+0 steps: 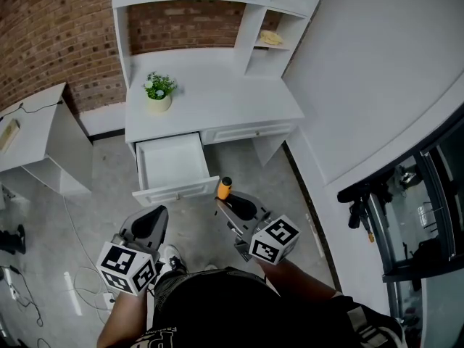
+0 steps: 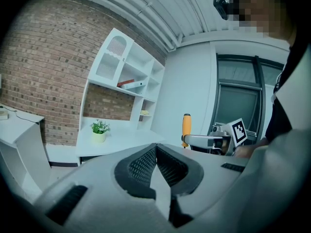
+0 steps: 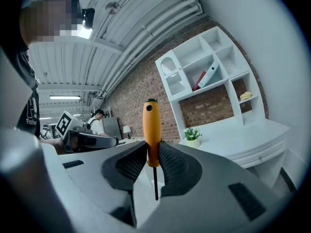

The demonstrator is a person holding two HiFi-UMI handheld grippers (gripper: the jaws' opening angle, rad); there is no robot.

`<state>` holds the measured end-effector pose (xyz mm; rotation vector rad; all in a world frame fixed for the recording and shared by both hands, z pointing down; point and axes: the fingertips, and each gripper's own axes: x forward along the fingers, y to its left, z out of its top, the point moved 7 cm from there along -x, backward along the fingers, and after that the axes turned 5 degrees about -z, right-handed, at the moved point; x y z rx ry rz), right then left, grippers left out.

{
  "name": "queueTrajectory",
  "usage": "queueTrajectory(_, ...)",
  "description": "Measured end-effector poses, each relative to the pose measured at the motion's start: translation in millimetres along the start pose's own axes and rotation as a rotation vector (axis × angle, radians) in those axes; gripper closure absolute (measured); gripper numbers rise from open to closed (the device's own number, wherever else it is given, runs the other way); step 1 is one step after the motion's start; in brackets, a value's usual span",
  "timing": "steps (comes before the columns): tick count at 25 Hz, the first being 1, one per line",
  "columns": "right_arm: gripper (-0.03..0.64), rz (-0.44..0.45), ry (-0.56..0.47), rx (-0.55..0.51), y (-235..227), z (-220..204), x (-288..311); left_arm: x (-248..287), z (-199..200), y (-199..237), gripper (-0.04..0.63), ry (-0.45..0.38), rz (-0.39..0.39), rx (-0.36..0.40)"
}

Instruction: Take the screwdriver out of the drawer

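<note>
My right gripper [image 3: 151, 160] is shut on the screwdriver [image 3: 151, 130], whose orange handle stands upright above the jaws and whose thin dark shaft hangs below. In the head view this gripper [image 1: 230, 203] hovers over the floor just right of the open drawer [image 1: 172, 164], with the orange handle [image 1: 224, 188] sticking out at the front. The white drawer is pulled out of the desk [image 1: 210, 93] and shows a bare inside. My left gripper [image 1: 150, 223] hangs below the drawer front; its jaws [image 2: 156, 160] are pressed together with nothing between them. The screwdriver [image 2: 186, 129] also shows in the left gripper view.
A small potted plant [image 1: 159, 92] stands on the desk. White shelves [image 1: 275, 20] rise behind it against a brick wall. A lower white table [image 1: 32, 140] stands at the left, cables [image 1: 72, 285] lie on the floor, and a dark window frame [image 1: 406, 209] is at the right.
</note>
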<state>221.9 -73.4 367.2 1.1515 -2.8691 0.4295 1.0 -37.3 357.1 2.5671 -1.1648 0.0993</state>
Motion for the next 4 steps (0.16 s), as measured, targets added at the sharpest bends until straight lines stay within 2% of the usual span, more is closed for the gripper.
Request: queueTrajectory(4, 0.535, 0.001, 0.001, -0.005, -0.8, 1.8, 12.6, 3.1, 3.8, 12.3, 0.578, 0.002, -0.004, 0.001)
